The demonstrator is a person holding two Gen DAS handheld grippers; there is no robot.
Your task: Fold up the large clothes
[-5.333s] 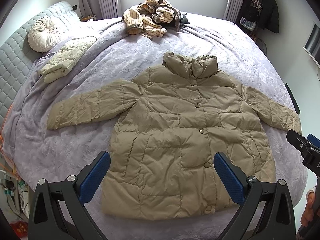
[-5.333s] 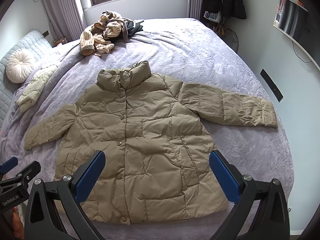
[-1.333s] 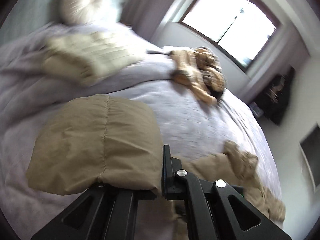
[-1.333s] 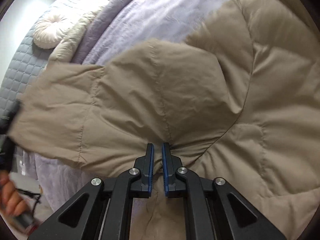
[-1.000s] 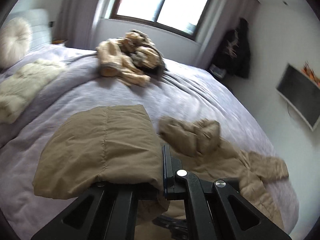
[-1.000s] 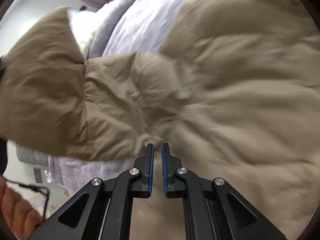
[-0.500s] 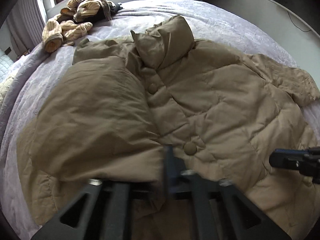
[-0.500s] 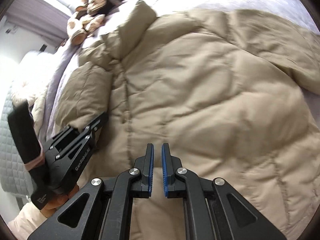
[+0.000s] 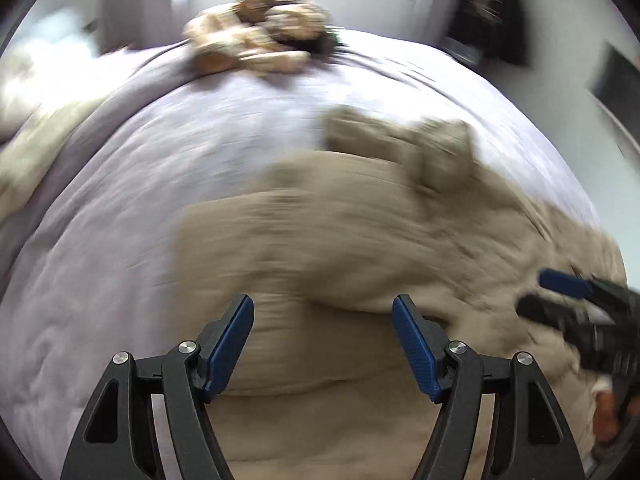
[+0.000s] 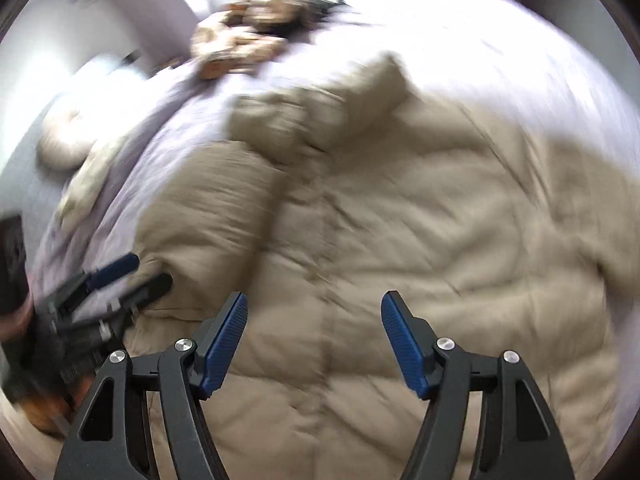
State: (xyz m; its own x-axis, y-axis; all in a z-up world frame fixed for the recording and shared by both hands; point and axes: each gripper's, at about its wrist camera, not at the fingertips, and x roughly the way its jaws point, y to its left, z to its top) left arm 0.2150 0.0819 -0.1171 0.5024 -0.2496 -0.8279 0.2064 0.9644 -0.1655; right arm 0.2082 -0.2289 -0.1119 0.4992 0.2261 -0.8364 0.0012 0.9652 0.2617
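Note:
A large tan puffer jacket (image 9: 360,248) lies front up on the lilac bed (image 9: 160,168). Its left sleeve is folded in across the left side of its body (image 10: 208,224). My left gripper (image 9: 322,344) is open and empty, above the jacket's lower left part. My right gripper (image 10: 314,340) is open and empty, above the jacket's button line (image 10: 328,280). Each gripper shows in the other's view, the right one (image 9: 560,296) at the right edge and the left one (image 10: 120,280) at the left. Both views are blurred by motion.
A heap of striped and dark clothes (image 9: 260,36) lies at the far end of the bed under the window. A cream garment (image 10: 92,172) and a round cushion (image 10: 64,140) lie at the left by the headboard. A dark coat (image 9: 488,20) hangs at the back right.
Both grippers have opened and let go of the left sleeve, which now lies folded over the jacket's body. Both have drawn back from the fabric.

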